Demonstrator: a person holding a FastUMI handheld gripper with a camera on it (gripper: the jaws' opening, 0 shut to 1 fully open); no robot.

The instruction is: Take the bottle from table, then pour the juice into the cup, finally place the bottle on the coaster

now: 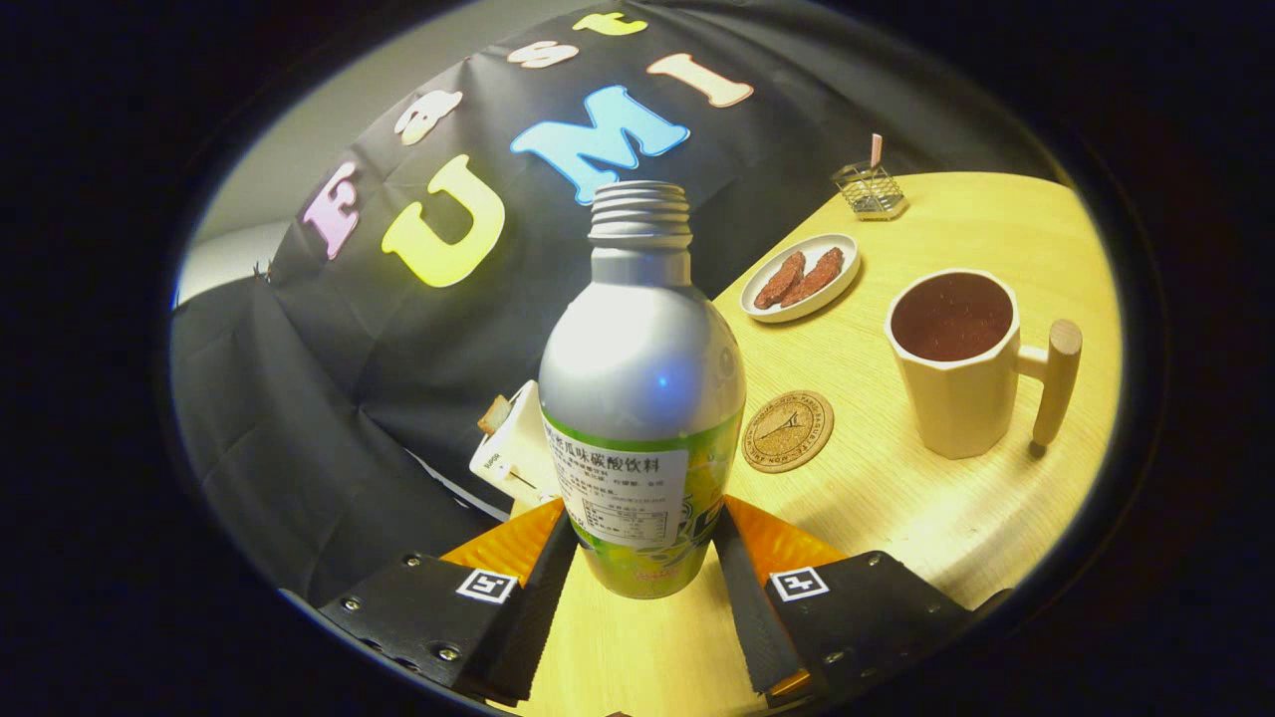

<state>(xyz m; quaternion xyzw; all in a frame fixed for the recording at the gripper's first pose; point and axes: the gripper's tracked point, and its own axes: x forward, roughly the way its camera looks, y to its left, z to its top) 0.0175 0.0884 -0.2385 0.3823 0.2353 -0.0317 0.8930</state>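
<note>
Black screw-studded gripper [637, 568], orange trim, square markers

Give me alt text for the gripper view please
The tongs are shut on an uncapped silver bottle, held upright over a wooden table. Beyond lie a round coaster, a cream cup of dark liquid and a snack plate.

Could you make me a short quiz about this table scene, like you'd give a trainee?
1. True or false: the bottle has its cap screwed on.
2. What sits between the bottle and the cup: A) the coaster, B) a spoon, C) a napkin?
3. What is the claw doing, and what is in the cup?

Key
1. False: the threaded neck is bare and open.
2. A. The round coaster lies on the table, nothing on it.
3. Both claw fingers press on the bottle's lower sides, with the bottle upright. The cup already holds a dark drink.
</note>
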